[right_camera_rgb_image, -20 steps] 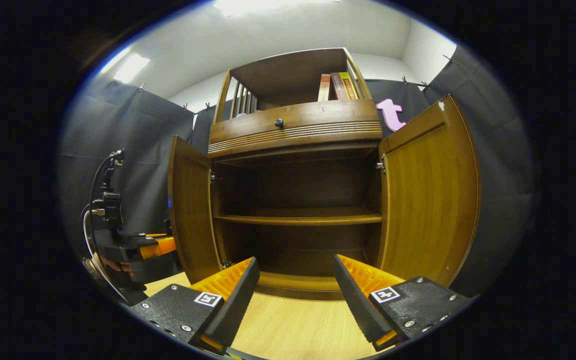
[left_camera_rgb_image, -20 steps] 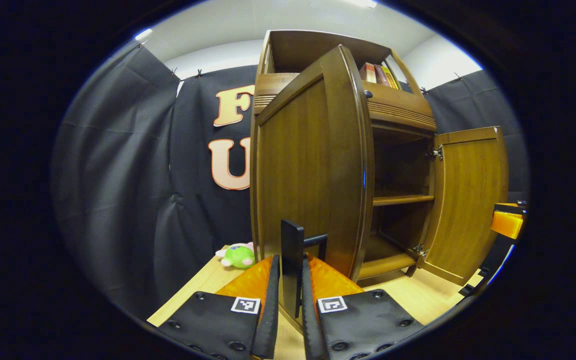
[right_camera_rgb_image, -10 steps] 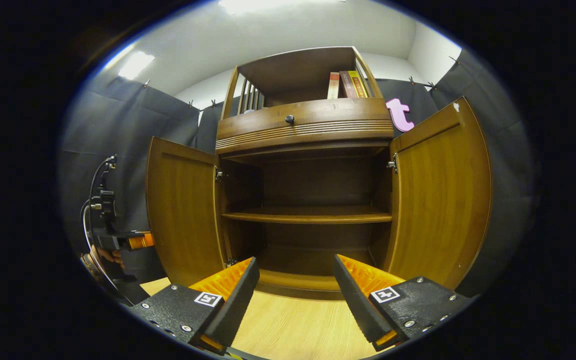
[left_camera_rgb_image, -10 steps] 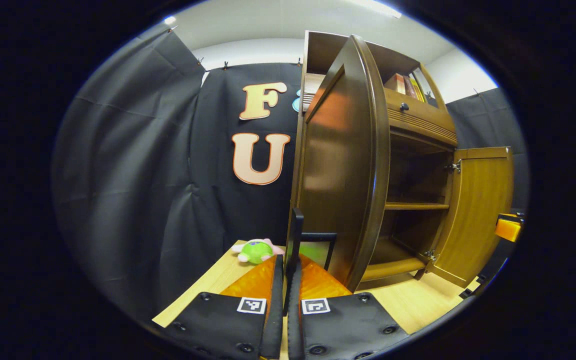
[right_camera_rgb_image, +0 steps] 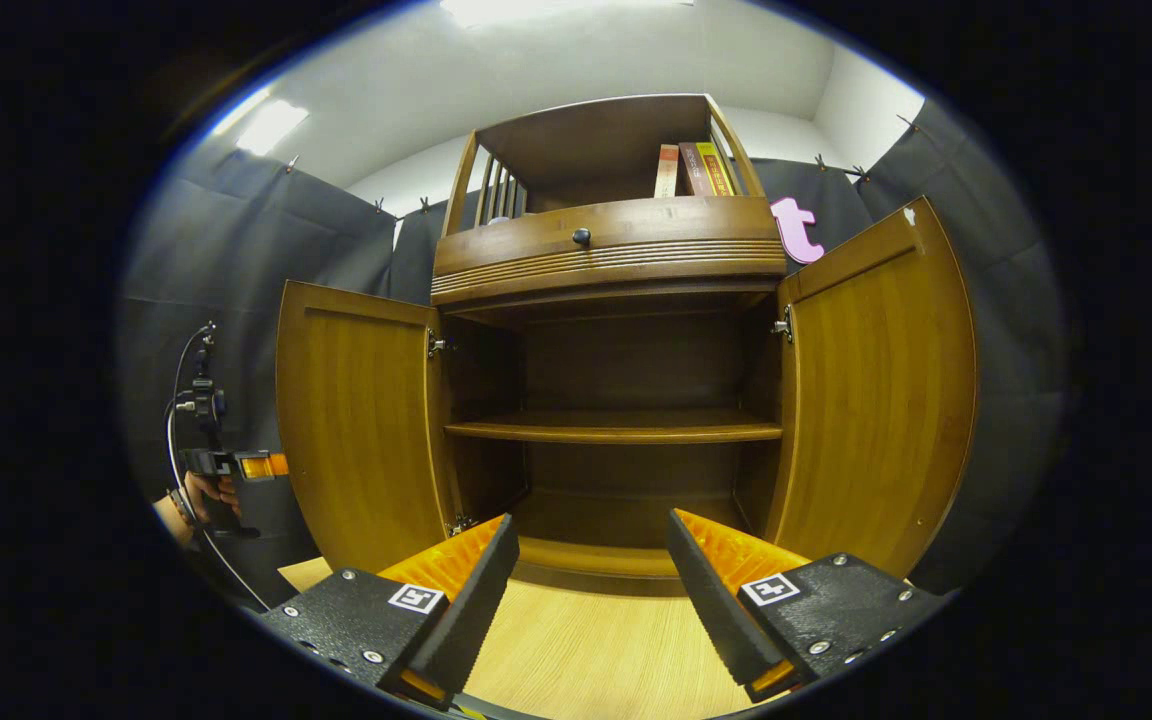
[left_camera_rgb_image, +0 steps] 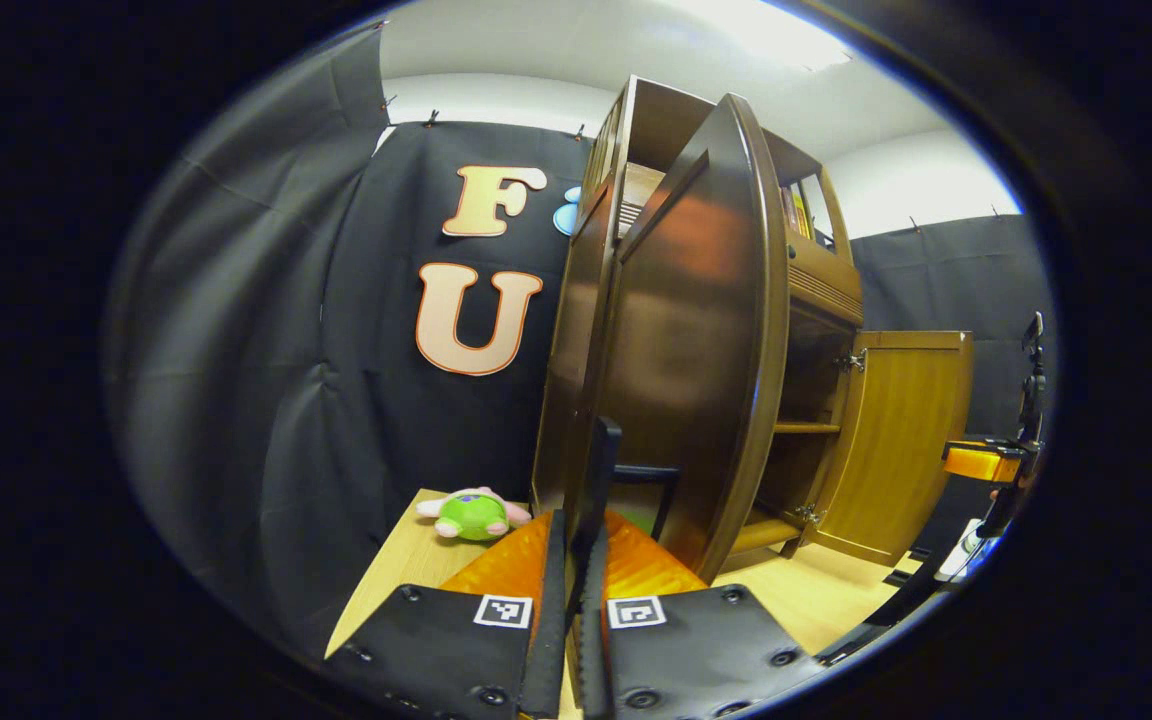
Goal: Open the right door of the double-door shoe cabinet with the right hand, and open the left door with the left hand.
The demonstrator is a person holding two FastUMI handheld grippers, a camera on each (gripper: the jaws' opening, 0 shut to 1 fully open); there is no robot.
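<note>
- Here, in the left gripper view, we see the left gripper [left_camera_rgb_image: 576, 560] with its fingers narrowed onto the dark bar handle [left_camera_rgb_image: 601, 480] of the left door [left_camera_rgb_image: 691, 340]; both appear to press on it. The handle stands upright, its long axis vertical, directly ahead between the fingers.
- The left door is swung far out, so we look along its glossy, dark-stained outer face and curved free edge. Past it the right door [left_camera_rgb_image: 901, 440] stands open in lighter, grained wood, with the other gripper [left_camera_rgb_image: 981, 462] near it. A green plush toy [left_camera_rgb_image: 473, 513] lies on the pale wooden tabletop [left_camera_rgb_image: 406, 570], left of the cabinet.
- In the right gripper view, the right gripper [right_camera_rgb_image: 591, 590] hangs with fingers spread wide, holding nothing, centred before the shoe cabinet [right_camera_rgb_image: 616, 260]. Both doors are open, showing a bare shelf [right_camera_rgb_image: 616, 430] between them.
- We judge that the opening is nearly finished, and that the next move turns on the left fingers freeing the vertical handle and backing straight away from it.
</note>
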